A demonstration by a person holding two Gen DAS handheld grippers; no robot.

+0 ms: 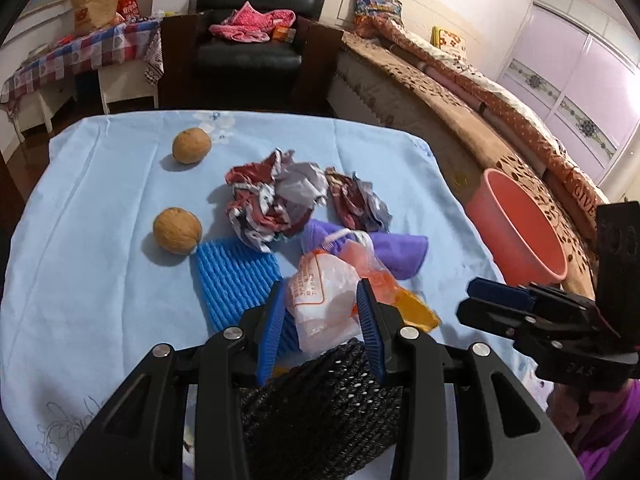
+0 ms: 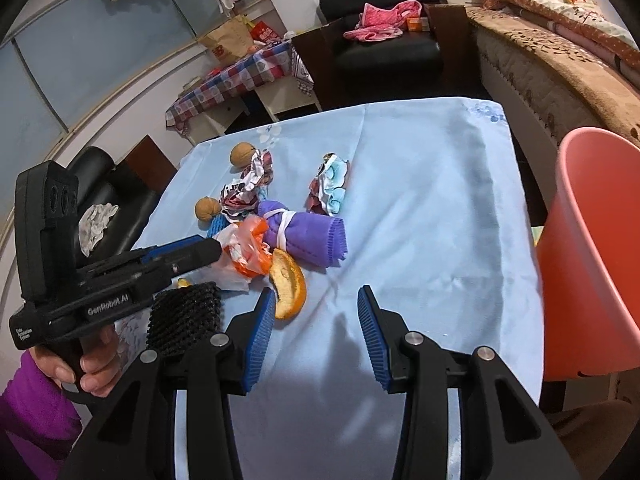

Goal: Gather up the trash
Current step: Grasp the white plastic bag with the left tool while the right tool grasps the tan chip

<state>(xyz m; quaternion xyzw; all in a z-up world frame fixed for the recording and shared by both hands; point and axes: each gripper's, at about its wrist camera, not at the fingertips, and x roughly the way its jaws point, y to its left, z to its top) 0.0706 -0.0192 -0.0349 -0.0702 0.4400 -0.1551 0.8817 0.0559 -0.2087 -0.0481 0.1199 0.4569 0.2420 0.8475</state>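
Note:
Trash lies on the light-blue tablecloth [image 1: 100, 240]. My left gripper [image 1: 321, 284] stands open over a white and orange plastic bag [image 1: 324, 304], which lies between its blue pads; whether they press on it is unclear. A black foam net [image 1: 320, 400] sits under that gripper. Nearby are a blue foam net [image 1: 232, 276], crumpled paper [image 1: 272, 200], a tied purple cloth [image 2: 308, 236], an orange peel [image 2: 290, 280] and two walnuts [image 1: 177, 231] [image 1: 191, 146]. My right gripper [image 2: 315, 292] is open over bare cloth, its left pad beside the peel.
A pink bin [image 2: 592, 260] stands off the table's right edge. A second paper wad [image 2: 330, 188] lies mid-table. Behind the table are a black armchair [image 1: 248, 40], a checked side table [image 1: 80, 56] and a bed [image 1: 460, 92]. A hand in a purple sleeve [image 2: 92, 368] holds the left gripper.

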